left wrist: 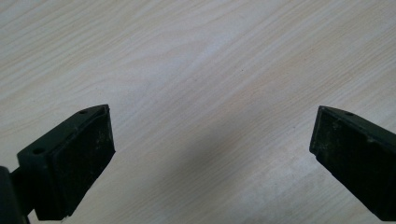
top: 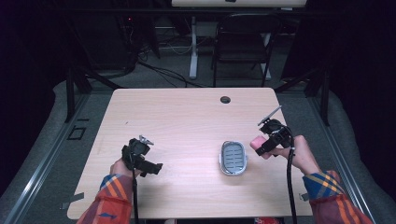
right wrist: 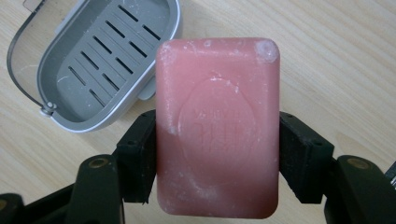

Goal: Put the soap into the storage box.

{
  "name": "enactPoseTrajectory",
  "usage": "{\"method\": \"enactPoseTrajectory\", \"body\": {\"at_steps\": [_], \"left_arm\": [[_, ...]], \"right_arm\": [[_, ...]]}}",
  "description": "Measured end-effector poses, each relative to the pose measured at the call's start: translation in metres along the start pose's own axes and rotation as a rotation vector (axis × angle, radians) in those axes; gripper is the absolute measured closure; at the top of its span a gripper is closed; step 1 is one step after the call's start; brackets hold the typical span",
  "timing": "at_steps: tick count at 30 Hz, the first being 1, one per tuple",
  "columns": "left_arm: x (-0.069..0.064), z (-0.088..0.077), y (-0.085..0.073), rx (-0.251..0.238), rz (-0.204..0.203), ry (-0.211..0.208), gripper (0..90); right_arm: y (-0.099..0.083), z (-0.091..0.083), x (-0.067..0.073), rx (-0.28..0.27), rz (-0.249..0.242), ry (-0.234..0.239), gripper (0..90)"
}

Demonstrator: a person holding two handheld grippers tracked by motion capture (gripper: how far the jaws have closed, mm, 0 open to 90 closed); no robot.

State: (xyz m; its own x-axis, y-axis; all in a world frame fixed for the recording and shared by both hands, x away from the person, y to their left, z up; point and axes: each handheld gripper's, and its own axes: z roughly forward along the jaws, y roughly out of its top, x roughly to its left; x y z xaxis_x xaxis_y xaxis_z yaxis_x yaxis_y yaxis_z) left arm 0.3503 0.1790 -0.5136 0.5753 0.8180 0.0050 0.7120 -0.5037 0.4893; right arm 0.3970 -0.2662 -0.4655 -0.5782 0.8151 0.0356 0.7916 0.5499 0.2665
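A pink bar of soap (right wrist: 217,126) is held between both jaws of my right gripper (right wrist: 217,154), which is shut on it. In the high view that gripper (top: 259,145) hangs just right of a grey slotted soap dish (top: 233,157) lying open on the wooden table (top: 187,121), and the soap (top: 257,142) shows at its tip. The dish (right wrist: 105,56) lies to the upper left of the soap in the right gripper view, with no soap in it. My left gripper (top: 156,168) is at the table's left front, open, its jaws wide apart over bare wood (left wrist: 210,93).
A round cable hole (top: 225,99) sits near the table's far edge. Beyond the table stand a black folding chair (top: 243,42) and a white desk leg (top: 193,46). Black stand legs flank the table on both sides.
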Motion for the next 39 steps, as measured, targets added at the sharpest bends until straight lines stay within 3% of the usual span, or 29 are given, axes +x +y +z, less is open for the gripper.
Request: {"method": "enactPoseTrajectory", "body": {"at_steps": [6, 15, 18, 26, 39], "left_arm": [[0.0, 0.0, 0.0, 0.0, 0.002, 0.0, 0.0], [0.0, 0.0, 0.0, -0.001, -0.001, 0.001, 0.0], [0.0, 0.0, 0.0, 0.0, -0.001, 0.0, 0.0], [0.0, 0.0, 0.0, 0.0, 0.002, -0.001, 0.0], [-0.001, 0.0, 0.0, -0.002, 0.004, -0.004, 0.0]], "right_arm": [[0.003, -0.004, 0.006, -0.016, 0.001, 0.006, 36.6], [0.011, -0.009, 0.014, 0.0, -0.039, 0.013, 36.6], [0.013, -0.009, 0.019, -0.031, -0.024, 0.031, 36.6], [0.018, -0.01, 0.025, -0.014, -0.061, 0.025, 36.6], [0.026, -0.009, 0.036, -0.007, -0.078, 0.04, 36.6]]}}
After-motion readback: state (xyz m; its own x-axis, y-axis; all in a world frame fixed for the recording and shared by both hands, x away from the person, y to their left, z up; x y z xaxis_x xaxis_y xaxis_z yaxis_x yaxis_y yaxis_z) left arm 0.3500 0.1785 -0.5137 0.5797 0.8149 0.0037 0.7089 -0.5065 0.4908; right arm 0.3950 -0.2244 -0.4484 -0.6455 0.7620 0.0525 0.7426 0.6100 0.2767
